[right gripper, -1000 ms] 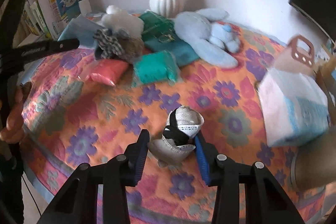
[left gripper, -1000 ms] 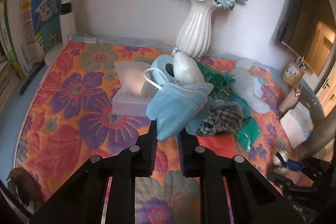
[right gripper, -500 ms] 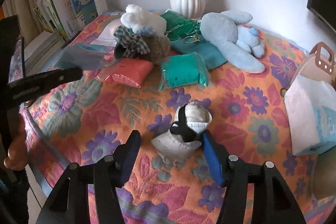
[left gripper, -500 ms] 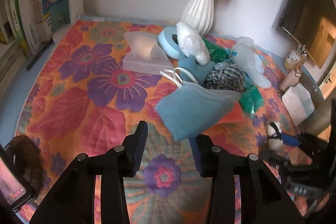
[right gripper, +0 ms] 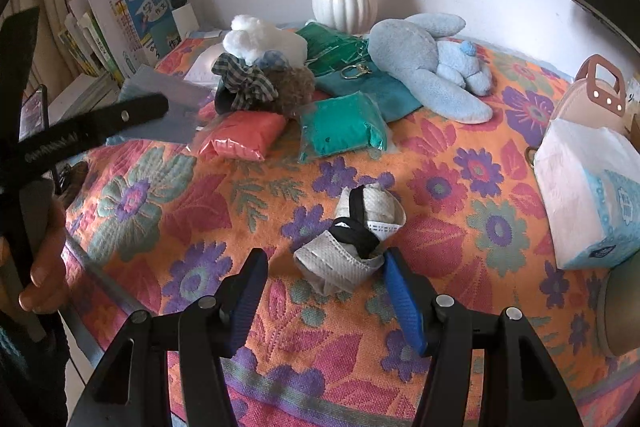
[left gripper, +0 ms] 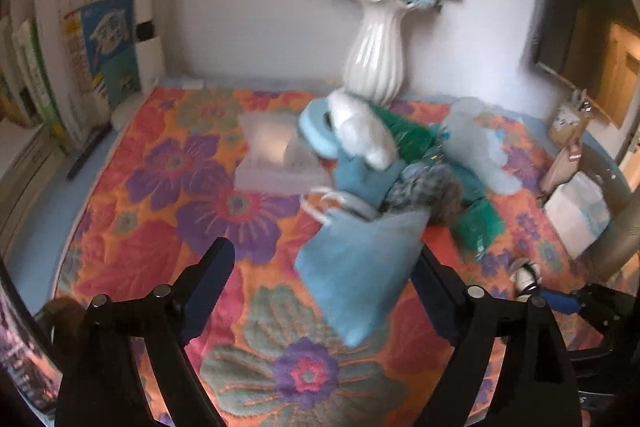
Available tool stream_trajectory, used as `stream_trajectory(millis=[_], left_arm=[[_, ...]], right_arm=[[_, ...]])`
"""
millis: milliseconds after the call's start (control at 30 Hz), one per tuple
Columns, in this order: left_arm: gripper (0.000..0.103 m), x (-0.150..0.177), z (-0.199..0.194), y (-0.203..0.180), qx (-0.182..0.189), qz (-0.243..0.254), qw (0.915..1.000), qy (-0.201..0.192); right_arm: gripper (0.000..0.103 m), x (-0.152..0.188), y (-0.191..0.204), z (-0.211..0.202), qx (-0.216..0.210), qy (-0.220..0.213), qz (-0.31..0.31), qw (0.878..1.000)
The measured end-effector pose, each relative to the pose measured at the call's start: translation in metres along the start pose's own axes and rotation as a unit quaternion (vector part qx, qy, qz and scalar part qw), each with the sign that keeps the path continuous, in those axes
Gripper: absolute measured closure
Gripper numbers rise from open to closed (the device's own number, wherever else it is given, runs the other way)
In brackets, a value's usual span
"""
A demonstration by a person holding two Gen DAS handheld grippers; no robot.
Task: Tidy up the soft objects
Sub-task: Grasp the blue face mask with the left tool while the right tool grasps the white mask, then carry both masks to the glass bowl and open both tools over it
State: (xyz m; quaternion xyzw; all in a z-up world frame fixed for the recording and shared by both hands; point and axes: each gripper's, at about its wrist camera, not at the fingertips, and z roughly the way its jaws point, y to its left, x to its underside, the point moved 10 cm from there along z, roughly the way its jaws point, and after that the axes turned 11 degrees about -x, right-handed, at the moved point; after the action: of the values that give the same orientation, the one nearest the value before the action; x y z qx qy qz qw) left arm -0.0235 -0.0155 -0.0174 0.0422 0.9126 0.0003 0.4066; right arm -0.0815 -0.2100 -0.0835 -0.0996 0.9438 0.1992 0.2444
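My left gripper (left gripper: 322, 269) is open; a light blue face mask (left gripper: 356, 263) lies loose on the floral cloth just ahead of its fingers, against the pile. My right gripper (right gripper: 324, 267) is open; a rolled white mask with black straps (right gripper: 354, 239) lies on the cloth between its blue pads, touching neither. The pile holds a blue plush rabbit (right gripper: 424, 63), a white plush (right gripper: 264, 39), a checked scrunchie (right gripper: 244, 83), a red packet (right gripper: 240, 139), a green packet (right gripper: 340, 133) and green cloth (right gripper: 332, 43).
A white vase with blue flowers (left gripper: 378, 55) stands at the back against the wall. A tissue box (left gripper: 272, 159) lies left of the pile. A tissue pack (right gripper: 588, 191) and a small handbag (right gripper: 592, 91) sit at the right. Books (left gripper: 76, 59) line the left edge.
My left gripper opened wide, let go of the blue mask and pulled back. My right gripper opened around the white rolled mask and drew back slightly.
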Motion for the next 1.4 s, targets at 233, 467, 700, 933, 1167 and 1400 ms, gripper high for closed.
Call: stream_trajectory(millis=[233,467,700,933,1167,1400], left_arm=[[0.022,0.010,0.007,-0.009,0.008,0.028,0.9993,0.024],[0.092,0.029,0.011,-0.010,-0.008,0.029,0.9986,0.043],[0.092,0.019,-0.032,-0.029,0.084,-0.011,0.9964,-0.001],[0.092,0.012,-0.081,-0.073,0.145,0.002,0.9891,-0.027],[0.092,0.029,-0.121,-0.149,0.199,0.056,0.9778,-0.036],[0.092,0.059,-0.155,-0.236,0.249,0.120,0.9608,-0.024]], right_arm=[[0.045,-0.001,-0.002,-0.003,-0.009,-0.002,0.014,1.000],[0.045,0.000,-0.009,-0.006,-0.028,-0.019,0.060,0.998],[0.072,0.000,0.003,-0.016,-0.004,-0.033,0.027,0.999],[0.072,-0.009,0.005,-0.068,-0.010,-0.079,0.038,0.996],[0.072,0.029,-0.026,-0.130,0.022,-0.044,0.017,0.999],[0.072,0.079,-0.093,-0.199,0.054,-0.037,0.057,0.996]])
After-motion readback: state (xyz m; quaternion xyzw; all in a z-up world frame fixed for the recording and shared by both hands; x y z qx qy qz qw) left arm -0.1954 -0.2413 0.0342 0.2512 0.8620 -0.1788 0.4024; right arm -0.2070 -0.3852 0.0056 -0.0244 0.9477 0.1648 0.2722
